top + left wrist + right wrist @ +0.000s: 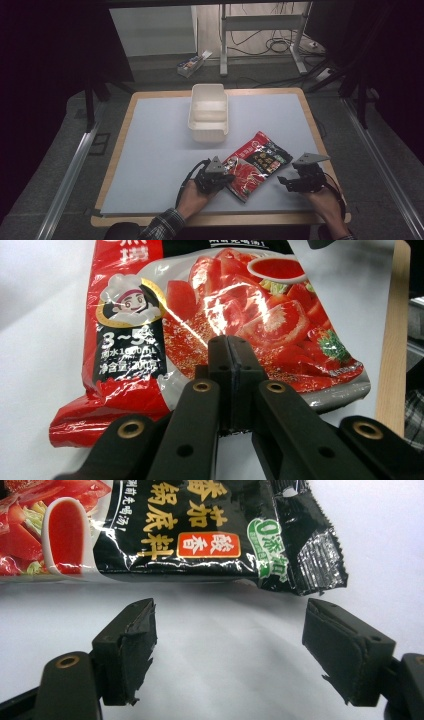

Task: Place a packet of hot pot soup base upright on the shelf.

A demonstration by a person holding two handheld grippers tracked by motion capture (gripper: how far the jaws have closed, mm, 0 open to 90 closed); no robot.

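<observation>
1. Pale blue sheeting covers a wood-edged desk (150,150) in a dim room, with cables and a metal frame on the floor at the top of the high view.
2. Left tool (216,176): in the left gripper view its black jaws are pressed flat together, tips lying over the lower edge of a soup-base packet (225,320). Whether any film is caught between them cannot be told.
3. Right tool (285,182): in the right gripper view its jaws stand spread wide with bare desk between them. The packet's black end lies just beyond the tips, apart from them.
4. That packet sits right of centre in the lower half of the high view, lying slantwise between the two tools, red end toward the left one, black end toward the upper right.
5. Beyond it, at the upper centre of the desk, stands a white tub (208,112), well apart from both tools.
6. Lower edge of the high view: both hands, the left one (192,197) in a plaid sleeve.
</observation>
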